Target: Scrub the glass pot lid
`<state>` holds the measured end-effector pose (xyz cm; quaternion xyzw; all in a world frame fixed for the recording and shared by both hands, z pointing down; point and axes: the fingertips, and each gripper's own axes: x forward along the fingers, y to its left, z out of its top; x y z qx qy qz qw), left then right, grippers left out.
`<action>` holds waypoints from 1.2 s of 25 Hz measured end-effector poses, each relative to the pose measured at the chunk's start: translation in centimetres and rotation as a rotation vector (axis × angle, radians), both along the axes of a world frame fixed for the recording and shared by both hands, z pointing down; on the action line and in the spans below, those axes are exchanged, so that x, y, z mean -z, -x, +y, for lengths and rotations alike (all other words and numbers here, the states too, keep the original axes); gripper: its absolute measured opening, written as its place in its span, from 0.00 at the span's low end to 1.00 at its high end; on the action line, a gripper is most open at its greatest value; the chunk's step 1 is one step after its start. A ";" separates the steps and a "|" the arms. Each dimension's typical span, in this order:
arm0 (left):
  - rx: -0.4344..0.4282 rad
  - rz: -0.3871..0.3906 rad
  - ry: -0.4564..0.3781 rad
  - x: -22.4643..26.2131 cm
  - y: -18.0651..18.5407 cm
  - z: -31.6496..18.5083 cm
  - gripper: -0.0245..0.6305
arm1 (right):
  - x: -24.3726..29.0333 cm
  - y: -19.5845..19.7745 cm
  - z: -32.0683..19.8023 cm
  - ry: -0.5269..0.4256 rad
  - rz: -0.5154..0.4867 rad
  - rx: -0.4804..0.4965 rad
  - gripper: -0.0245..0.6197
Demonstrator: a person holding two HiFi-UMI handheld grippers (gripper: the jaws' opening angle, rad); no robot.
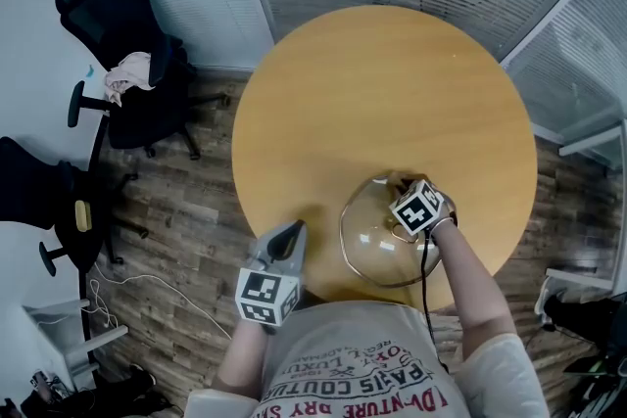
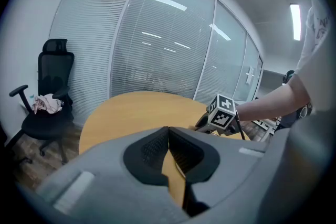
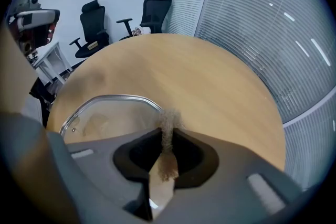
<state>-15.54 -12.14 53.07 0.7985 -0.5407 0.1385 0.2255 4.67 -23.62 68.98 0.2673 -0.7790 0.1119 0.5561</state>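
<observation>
The glass lid (image 1: 377, 245) lies flat on the round tabletop (image 1: 382, 93), near the edge closest to the person. The right gripper (image 1: 404, 194) pinches a tan scrub pad (image 3: 168, 120) in its jaws at the lid's far rim. The left gripper (image 1: 293, 232) hovers left of the lid, its jaws closed on nothing.

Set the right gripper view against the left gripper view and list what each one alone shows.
Right gripper view only: a tan scrub pad pinched in the right gripper, its jaws shut on it. Left gripper view only: the left gripper shut on nothing, the right gripper's marker cube, the person's forearm. Both: the round wooden table, a black chair, window blinds.
</observation>
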 end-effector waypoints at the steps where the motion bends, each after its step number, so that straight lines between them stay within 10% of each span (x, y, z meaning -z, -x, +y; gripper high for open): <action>1: 0.004 0.001 0.000 -0.1 0.1 0.0 0.05 | 0.0 0.2 0.2 0.001 0.008 0.011 0.14; 30: 0.092 0.017 0.003 -0.4 4.9 2.7 0.05 | -0.5 9.5 5.7 -0.016 0.066 0.312 0.14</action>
